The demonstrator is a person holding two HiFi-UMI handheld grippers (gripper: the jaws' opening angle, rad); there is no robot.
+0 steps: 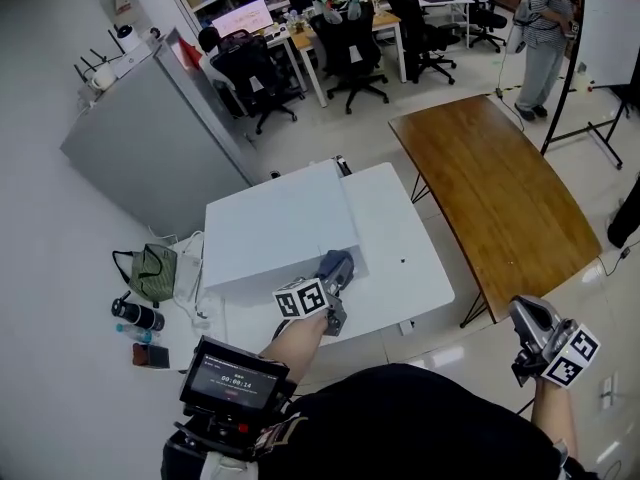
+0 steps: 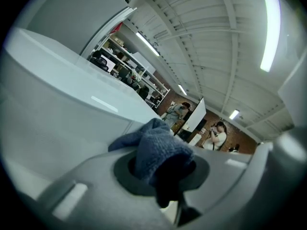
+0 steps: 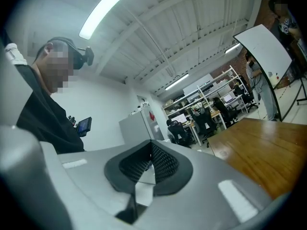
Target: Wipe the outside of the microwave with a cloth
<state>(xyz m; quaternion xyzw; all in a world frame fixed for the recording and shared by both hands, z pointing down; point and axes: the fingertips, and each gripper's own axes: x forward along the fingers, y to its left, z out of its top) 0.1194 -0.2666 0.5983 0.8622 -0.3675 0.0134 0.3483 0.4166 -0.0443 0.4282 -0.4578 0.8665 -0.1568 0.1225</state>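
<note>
The white microwave sits on the white bench, with the blue cloth bunched at its near right corner. Your left tongs are clamped on that cloth, and a wad of it pushes out past the pads toward the casing. The left gripper view does not show whether the fabric actually touches the wall, though the head view puts it right at the corner. Your right tongs hang well off to your right, beside the wooden table, with the pads pressed together and nothing between them.

The step in hand looks like the wipe of the front or side panel, early in the job. To do it well, present the loose fold flat to the panel, not the hard tips. Press lightly and run long, overlapping strokes along one face before you turn the corner to the next. Hold the pinch firm so the cloth does not drag out. The casing may slide on the smooth bench, so your free right tongs could brace the far side.
</note>
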